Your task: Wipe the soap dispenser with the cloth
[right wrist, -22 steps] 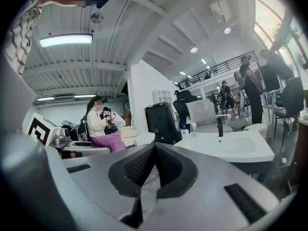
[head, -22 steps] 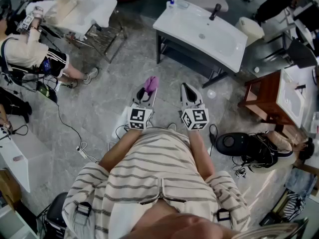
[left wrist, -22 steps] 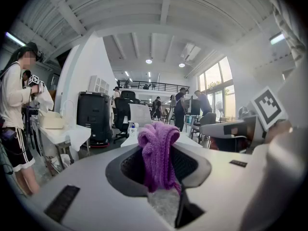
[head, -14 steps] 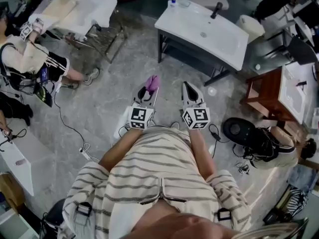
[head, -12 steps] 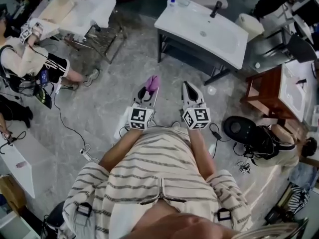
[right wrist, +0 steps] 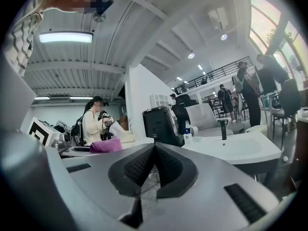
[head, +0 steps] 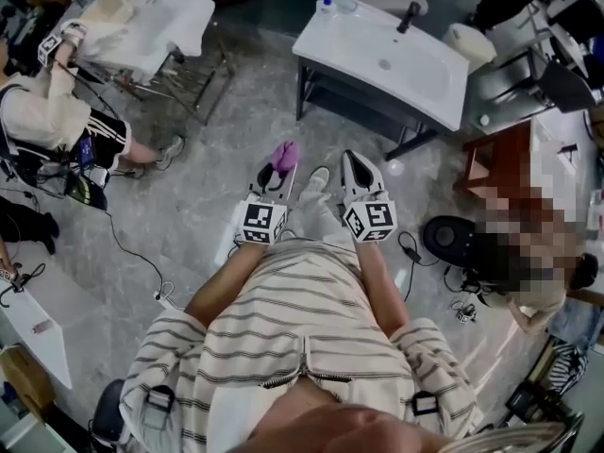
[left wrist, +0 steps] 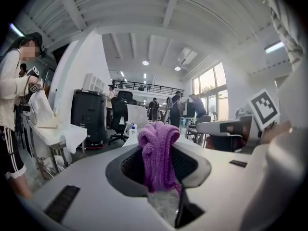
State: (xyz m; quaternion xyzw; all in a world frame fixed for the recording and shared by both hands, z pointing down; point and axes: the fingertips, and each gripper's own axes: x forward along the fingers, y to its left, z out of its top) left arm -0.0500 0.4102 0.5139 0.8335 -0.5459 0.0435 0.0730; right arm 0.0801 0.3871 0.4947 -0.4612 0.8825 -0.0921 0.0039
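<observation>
- Head view: the wipe has not started. The soap dispenser (head: pixel 326 3) stands on the far left corner of the white washbasin (head: pixel 420 88), well apart from both tools.
- The left gripper (head: pixel 278 171) is clamped on the purple cloth (head: pixel 286 156). The right gripper (head: pixel 351 163) has its jaws together on nothing. Both sit at the person's waist, short of the washbasin's near edge, with bare floor between.
- Obstructions: none in the direct line. A floor cable (head: pixel 132 243) lies well left of the washbasin and a black round object (head: pixel 445 242) lies below its right end (what it is I cannot tell).
- Left gripper view: the cloth (left wrist: pixel 158 148) is bunched, pinched between the pads and spilling over the tips. The dispenser (left wrist: pixel 133 129) shows small beyond it.
- Judgement: the cloth is secured. The approach and all the wiping are outstanding.
- Right gripper view: jaws closed and empty. The dispenser (right wrist: pixel 186 137) stands at the washbasin's (right wrist: pixel 240 148) left end, and the tap (right wrist: pixel 223 128) is to its right.
- Judgement: steadying the bottle with this gripper would mean opening the jaws first.
</observation>
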